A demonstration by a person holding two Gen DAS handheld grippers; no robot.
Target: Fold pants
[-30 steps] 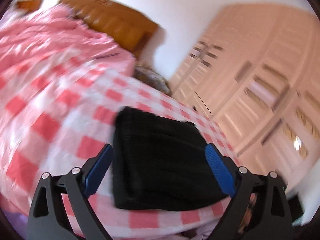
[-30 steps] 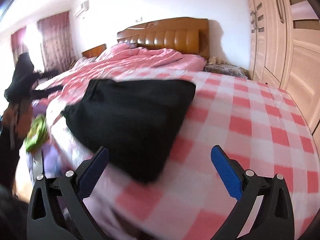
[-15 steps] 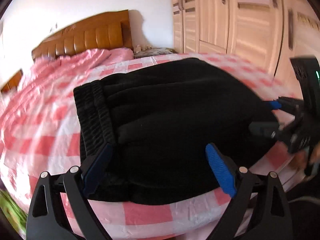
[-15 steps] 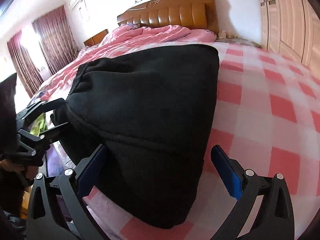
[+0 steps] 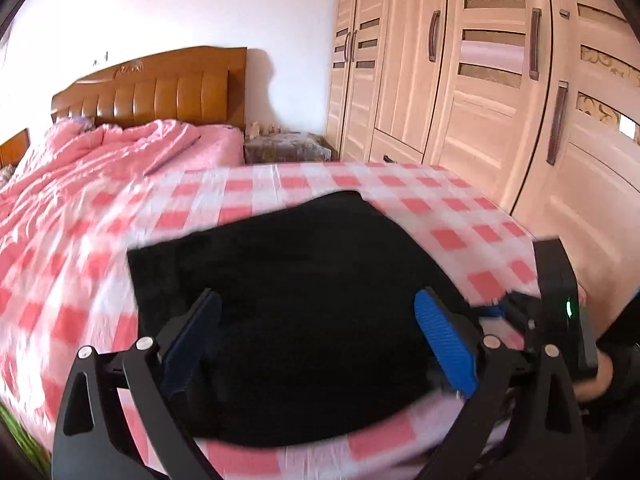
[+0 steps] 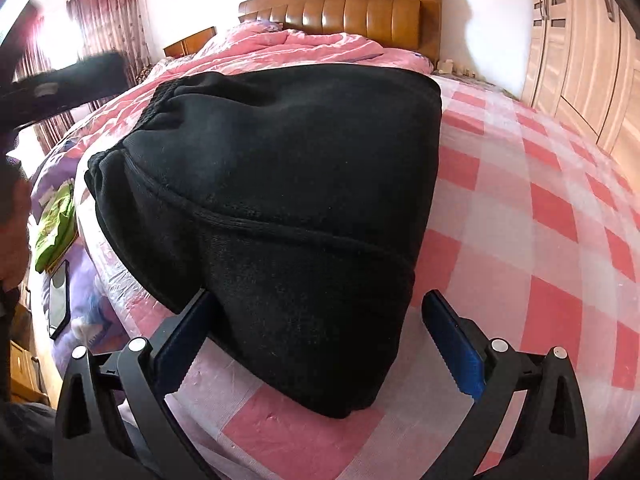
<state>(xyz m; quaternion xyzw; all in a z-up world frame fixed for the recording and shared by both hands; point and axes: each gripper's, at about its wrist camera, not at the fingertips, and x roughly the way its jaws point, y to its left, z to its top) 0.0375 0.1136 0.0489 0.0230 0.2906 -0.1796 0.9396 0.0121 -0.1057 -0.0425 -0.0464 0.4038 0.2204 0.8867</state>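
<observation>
Your pants (image 6: 288, 200) are sitting as a thick black bundle on the bed (image 6: 540, 208), near the foot edge, on the pink checked cover. Looks like heavy knit/fleece stuff, so I'd guess soft, floppy and a bit bulky, not slippery, nothing fragile. The layers will probably slump or slide apart if you only pinch the top one, so go for a folded edge or corner and get all the layers between the pads. The ribbed elastic waistband (image 6: 160, 104) on the far left side looks like the firmest bit to grab.

Both tools are empty right now: the left hand-held gripper (image 5: 316, 344) has its jaws spread wide over the near part of the bundle, and the right hand-held gripper (image 6: 320, 344) is spread wide too, straddling the near corner without pinching it.

Hard to say much else. The left view is smeared with motion blur, so the fabric is just a black blob there. You can't tell how many folds are stacked, or where the leg ends are tucked
</observation>
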